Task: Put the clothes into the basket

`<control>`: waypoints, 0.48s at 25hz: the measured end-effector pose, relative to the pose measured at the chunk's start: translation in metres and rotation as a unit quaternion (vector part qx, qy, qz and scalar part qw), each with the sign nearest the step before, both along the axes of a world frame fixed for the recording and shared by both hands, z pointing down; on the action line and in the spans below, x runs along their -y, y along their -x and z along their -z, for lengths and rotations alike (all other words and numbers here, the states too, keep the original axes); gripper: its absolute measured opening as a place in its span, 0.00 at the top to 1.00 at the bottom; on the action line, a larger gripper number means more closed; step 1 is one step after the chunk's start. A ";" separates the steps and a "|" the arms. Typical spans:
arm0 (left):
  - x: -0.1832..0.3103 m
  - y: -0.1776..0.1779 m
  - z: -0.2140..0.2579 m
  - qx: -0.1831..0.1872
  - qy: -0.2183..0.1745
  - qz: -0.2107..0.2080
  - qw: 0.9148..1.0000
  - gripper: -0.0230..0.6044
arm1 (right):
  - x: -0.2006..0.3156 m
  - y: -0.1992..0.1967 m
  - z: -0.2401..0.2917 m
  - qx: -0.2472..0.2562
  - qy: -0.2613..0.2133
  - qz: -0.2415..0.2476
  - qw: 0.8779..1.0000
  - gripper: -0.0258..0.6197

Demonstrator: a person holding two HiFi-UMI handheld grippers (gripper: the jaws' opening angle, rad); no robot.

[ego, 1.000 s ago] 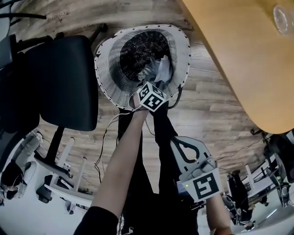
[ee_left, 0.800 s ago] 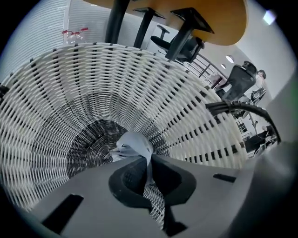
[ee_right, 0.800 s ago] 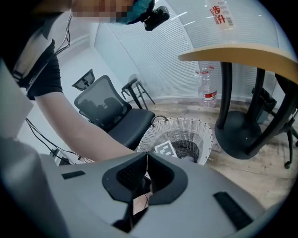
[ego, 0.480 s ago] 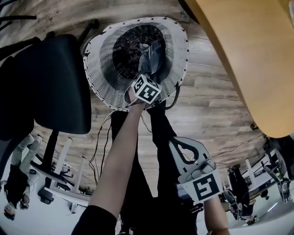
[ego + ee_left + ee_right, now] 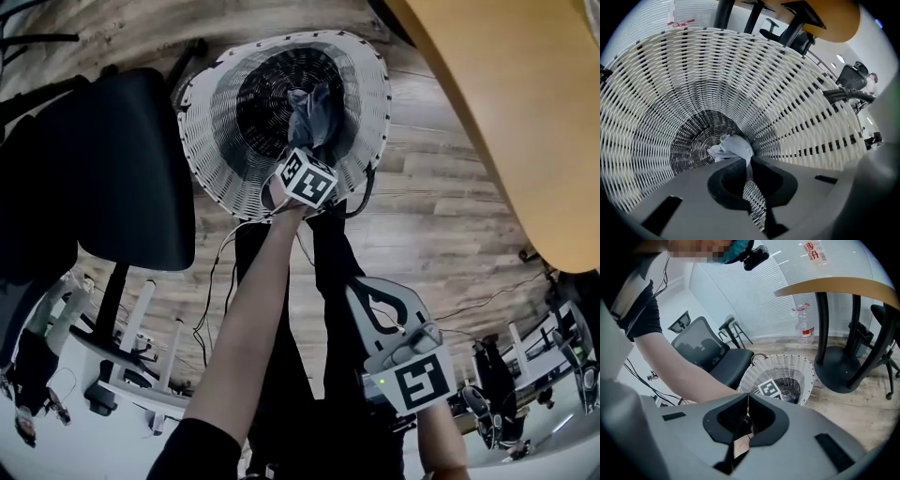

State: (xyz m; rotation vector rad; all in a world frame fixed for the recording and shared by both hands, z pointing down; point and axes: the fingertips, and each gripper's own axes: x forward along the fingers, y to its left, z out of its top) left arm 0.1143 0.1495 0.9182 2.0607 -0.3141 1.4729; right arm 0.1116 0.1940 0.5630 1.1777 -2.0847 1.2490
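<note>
- A black chair [image 5: 122, 169] stands on the wood floor [image 5: 422, 225], just left of the basket.
- The white woven basket [image 5: 211, 141] stands on the floor between the chair and the desk. Its bottom is dark.
- A grey-blue cloth [image 5: 311, 112] hangs inside the basket, over the right part of the dark bottom. Whether its lower end rests on the bottom I cannot tell.
- The left gripper [image 5: 749, 161] reaches down over the basket's near rim, at the end of a bare forearm. Its jaws are closed together on the top edge of the cloth, and a thin strip of cloth is pinched between the tips.
- The right gripper [image 5: 748, 399] is held back from the basket, above the floor and nearer the person. It points down at a slant toward the basket. Its jaws are closed tip to tip with nothing between them.
- A clear bottle [image 5: 802, 324] stands on the floor beyond the basket, near the wall.
- The wooden desk [image 5: 506, 112] curves over the floor to the right of the basket, and its dark round foot [image 5: 839, 371] sits just beside the basket.
</note>
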 end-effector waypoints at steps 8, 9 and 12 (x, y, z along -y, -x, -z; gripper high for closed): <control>0.003 0.010 0.003 0.020 0.000 -0.002 1.000 0.93 | -0.002 0.003 -0.001 -0.008 0.001 0.000 1.000 0.93; 0.003 0.010 0.002 0.022 0.000 -0.002 1.000 0.93 | -0.002 0.004 -0.001 -0.008 0.001 0.001 1.000 0.93; 0.002 0.014 0.002 0.030 -0.002 0.000 1.000 0.93 | -0.003 0.006 0.000 -0.008 -0.001 0.000 1.000 0.93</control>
